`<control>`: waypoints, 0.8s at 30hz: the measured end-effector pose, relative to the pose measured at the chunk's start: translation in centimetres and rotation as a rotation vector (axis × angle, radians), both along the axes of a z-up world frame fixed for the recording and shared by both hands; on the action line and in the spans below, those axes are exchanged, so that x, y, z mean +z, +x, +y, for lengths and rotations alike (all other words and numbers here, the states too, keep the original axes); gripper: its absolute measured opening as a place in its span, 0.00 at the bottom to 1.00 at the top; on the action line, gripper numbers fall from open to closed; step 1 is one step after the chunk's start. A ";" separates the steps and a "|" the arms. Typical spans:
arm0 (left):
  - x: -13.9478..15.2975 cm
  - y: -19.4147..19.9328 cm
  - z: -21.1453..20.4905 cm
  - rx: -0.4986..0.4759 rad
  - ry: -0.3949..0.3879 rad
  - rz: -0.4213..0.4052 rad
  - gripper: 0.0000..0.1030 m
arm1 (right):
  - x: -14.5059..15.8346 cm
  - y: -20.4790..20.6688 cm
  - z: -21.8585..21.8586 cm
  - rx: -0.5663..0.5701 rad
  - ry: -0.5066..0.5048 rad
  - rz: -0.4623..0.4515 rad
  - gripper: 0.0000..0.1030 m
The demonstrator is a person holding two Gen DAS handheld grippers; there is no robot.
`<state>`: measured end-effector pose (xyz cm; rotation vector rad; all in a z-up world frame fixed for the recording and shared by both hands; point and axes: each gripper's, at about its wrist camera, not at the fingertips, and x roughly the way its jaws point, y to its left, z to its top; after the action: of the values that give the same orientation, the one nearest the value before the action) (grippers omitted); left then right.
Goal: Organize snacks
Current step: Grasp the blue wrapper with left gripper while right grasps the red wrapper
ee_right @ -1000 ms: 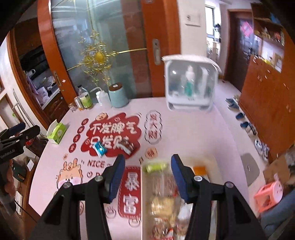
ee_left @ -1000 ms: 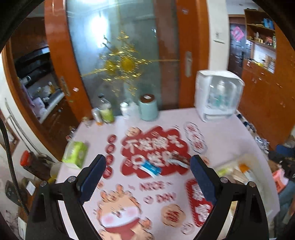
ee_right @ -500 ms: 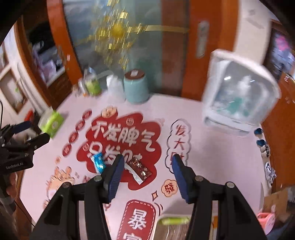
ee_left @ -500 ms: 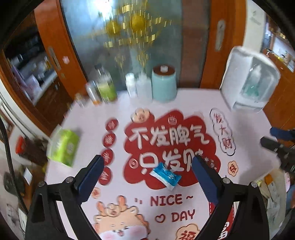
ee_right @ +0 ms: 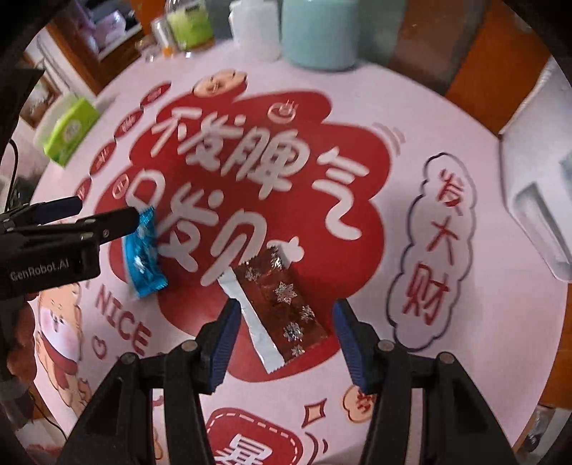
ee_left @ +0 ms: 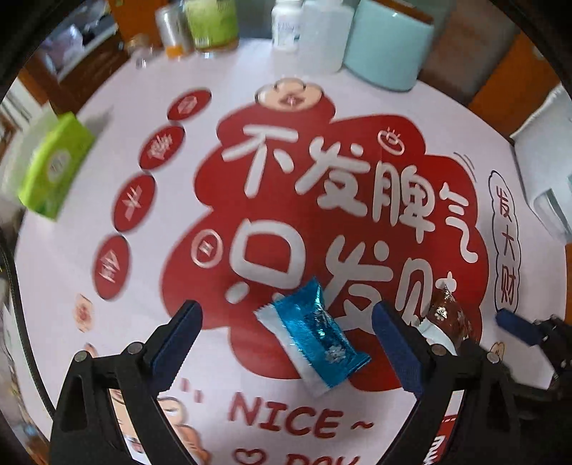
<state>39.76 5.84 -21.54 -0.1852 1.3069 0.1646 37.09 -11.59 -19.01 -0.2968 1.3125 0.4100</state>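
A blue foil snack pack [ee_left: 314,331] lies on the pink table mat [ee_left: 118,118]; it also shows in the right wrist view [ee_right: 144,252]. My left gripper [ee_left: 286,322] is open and straddles it just above the mat. A brown foil snack bar with silver snowflakes [ee_right: 282,307] lies to its right, also seen in the left wrist view [ee_left: 448,316]. My right gripper [ee_right: 284,322] is open with its fingers on either side of the brown bar.
A green tissue pack [ee_left: 53,168] lies at the mat's left edge. A mint canister [ee_left: 389,43], white bottles [ee_left: 307,32] and a green-labelled jar [ee_left: 211,25] stand along the back. A white appliance [ee_right: 540,186] stands at the right.
Both grippers have dropped forward and down close to the mat. The left now frames the blue pack, the right frames the brown bar. The snack tray has left both views.
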 end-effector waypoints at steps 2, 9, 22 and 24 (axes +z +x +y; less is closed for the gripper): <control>-0.7 0.1 -0.2 0.011 -0.010 0.015 0.92 | -1.0 0.1 0.3 0.023 -0.014 0.017 0.53; -2.7 0.0 -0.6 0.050 -0.029 0.051 0.92 | -2.4 0.8 1.3 0.047 -0.004 0.046 0.53; -3.3 -1.9 0.0 0.034 -0.038 0.083 0.28 | -3.3 -1.4 3.7 0.042 -0.072 0.028 0.35; -2.9 -2.5 0.0 0.028 -0.049 0.087 0.28 | -2.8 -2.3 3.7 0.034 -0.052 0.019 0.35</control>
<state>37.24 5.87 -24.45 -0.2406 1.3962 0.1663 34.75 -7.85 -21.81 -0.3595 1.3400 0.4086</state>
